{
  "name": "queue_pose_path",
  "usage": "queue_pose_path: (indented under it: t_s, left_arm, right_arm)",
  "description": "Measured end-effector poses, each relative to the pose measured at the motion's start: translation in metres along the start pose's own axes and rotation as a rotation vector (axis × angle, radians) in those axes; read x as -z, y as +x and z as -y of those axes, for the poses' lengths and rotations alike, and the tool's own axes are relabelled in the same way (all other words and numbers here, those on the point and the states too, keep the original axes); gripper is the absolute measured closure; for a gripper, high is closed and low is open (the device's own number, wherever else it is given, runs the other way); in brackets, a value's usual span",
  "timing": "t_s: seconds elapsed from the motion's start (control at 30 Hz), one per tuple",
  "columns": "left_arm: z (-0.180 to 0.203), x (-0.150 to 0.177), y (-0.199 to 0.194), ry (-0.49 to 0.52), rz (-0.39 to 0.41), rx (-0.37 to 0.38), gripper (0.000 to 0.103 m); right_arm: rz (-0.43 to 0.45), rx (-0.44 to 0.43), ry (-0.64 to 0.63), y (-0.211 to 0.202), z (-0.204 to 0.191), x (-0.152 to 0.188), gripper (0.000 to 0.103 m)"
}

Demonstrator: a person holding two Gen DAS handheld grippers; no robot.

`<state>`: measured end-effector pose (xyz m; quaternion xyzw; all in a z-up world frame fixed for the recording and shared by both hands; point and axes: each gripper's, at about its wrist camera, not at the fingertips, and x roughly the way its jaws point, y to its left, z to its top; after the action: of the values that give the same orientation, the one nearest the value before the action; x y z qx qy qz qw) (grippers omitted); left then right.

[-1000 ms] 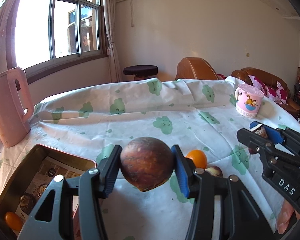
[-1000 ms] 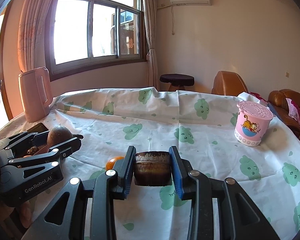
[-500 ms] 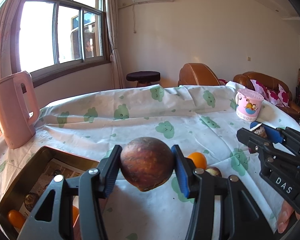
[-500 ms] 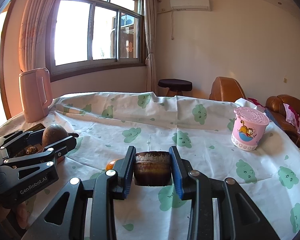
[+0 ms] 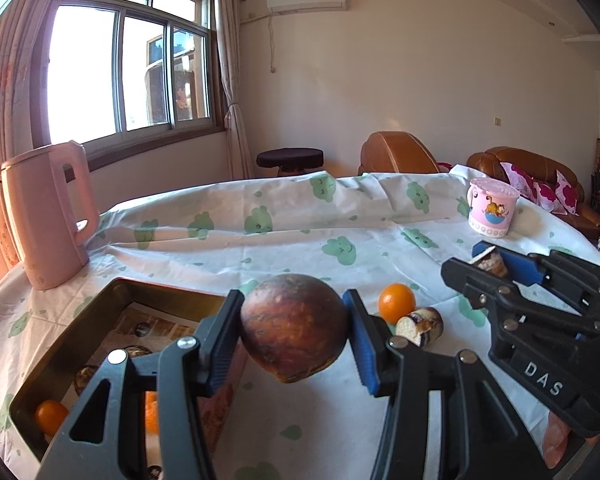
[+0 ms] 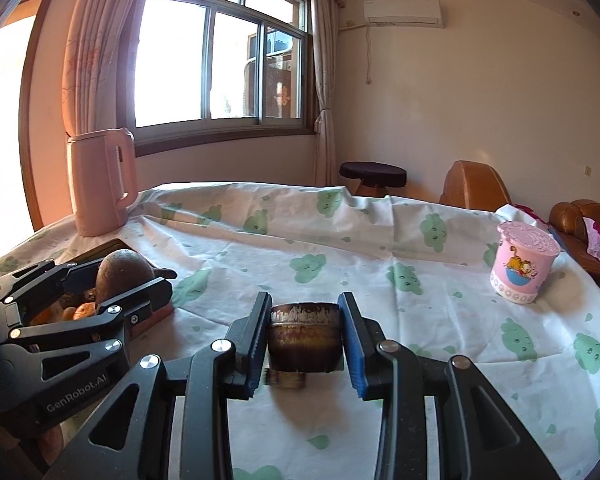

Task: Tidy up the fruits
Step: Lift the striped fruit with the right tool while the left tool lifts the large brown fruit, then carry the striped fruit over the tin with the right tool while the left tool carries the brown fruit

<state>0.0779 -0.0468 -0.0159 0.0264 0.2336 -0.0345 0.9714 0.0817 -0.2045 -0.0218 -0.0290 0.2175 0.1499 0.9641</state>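
Two fruits in hand: left gripper (image 5: 294,340) clamped across the middle of the round brown fruit (image 5: 294,326), right gripper (image 6: 304,344) pinching a cut dark piece (image 6: 303,338) by its flat sides. Round one looks firm, smooth, likely to roll; grip at its widest. Tin tray (image 5: 96,308) sits just below-left of my left jaws; its rim is the edge to clear. Orange fruit (image 5: 397,302) just ahead, open cloth beyond.

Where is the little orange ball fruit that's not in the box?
In the left wrist view, the small orange fruit sits on the tablecloth, right of the big brown fruit, touching a cut brown piece.
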Motion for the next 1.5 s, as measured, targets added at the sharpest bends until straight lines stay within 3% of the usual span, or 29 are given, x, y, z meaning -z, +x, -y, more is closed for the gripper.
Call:
queue_pose_path:
  t_s: [0.83,1.5]
  left_arm:
    - [-0.095,0.014,-0.042,-0.144,0.015,-0.086,0.051]
    - [-0.133,0.020,-0.056,-0.179,0.027,-0.154,0.051]
  right_arm:
    - [0.001,-0.137,-0.100,0.000,-0.084,-0.016,0.067]
    - [0.012,-0.207,-0.175,0.001,-0.133,-0.033,0.067]
